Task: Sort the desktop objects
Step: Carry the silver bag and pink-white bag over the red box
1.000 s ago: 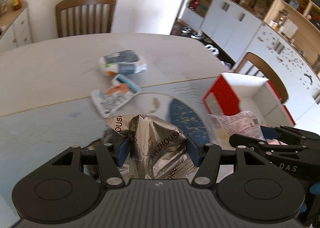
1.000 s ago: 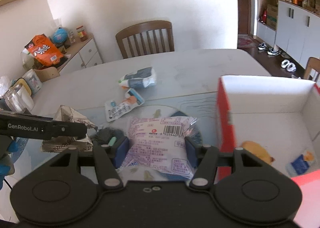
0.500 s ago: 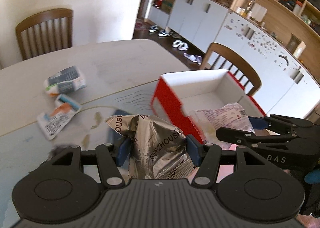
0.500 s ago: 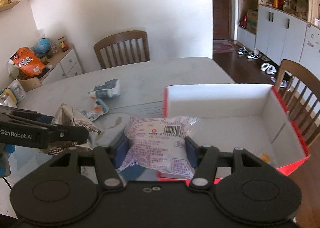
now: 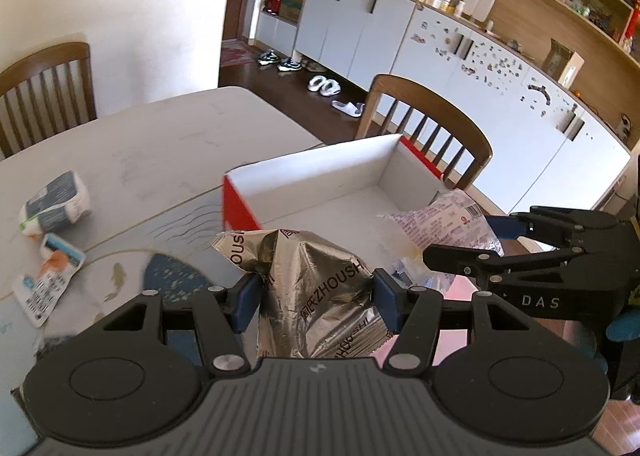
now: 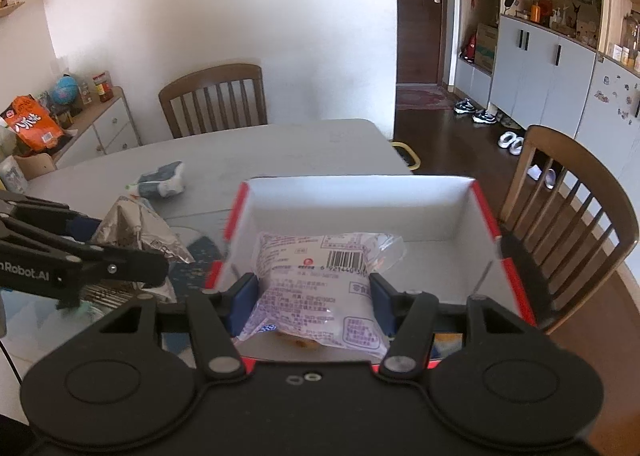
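My left tool (image 5: 316,296) is clamped on a crumpled silver foil bag (image 5: 316,280), the blue pads (image 5: 248,296) pressing into its sides, and I hold it above the near left corner of the red and white box (image 5: 236,195). My right tool (image 6: 312,296) grips a clear wrapped snack pack (image 6: 316,288) printed in purple with a barcode, and that pack hangs over the open box (image 6: 360,207), inside its walls as seen from the right wrist camera. From the left wrist camera the right tool (image 5: 500,240) shows at the right edge with the snack pack (image 5: 444,223) sticking out toward the box. The box stands on the counter (image 5: 160,143) near its far right side, beside a wooden chair (image 5: 432,127). Two more packets lie on the counter to the left (well apart from the box): a white and dark blue pack (image 5: 56,207) and, just nearer to me, a flat packet with orange and blue print (image 5: 46,284). Another chair (image 6: 214,99) stands at the far edge of the counter.
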The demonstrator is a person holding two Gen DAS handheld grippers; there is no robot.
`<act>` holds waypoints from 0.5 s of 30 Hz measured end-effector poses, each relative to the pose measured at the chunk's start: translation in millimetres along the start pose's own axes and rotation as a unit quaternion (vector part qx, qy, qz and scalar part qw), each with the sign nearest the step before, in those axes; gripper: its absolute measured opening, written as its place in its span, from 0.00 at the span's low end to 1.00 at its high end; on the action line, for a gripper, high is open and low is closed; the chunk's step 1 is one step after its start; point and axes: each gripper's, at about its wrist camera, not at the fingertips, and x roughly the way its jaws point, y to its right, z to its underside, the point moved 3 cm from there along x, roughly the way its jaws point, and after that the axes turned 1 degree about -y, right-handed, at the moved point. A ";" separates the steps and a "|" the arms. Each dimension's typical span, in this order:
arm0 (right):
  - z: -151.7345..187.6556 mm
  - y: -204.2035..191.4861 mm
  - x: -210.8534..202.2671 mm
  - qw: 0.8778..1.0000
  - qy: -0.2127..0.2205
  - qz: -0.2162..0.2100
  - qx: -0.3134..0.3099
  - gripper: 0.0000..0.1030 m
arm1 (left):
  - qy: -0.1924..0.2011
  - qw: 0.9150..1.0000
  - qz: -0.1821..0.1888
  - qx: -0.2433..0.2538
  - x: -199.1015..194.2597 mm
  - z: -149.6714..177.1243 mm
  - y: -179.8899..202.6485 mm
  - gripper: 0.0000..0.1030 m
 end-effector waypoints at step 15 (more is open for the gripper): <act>-20.9 53.2 28.9 0.998 -0.032 0.007 -0.052 0.58 | -0.034 0.999 -0.009 0.027 59.2 -31.4 32.2 0.57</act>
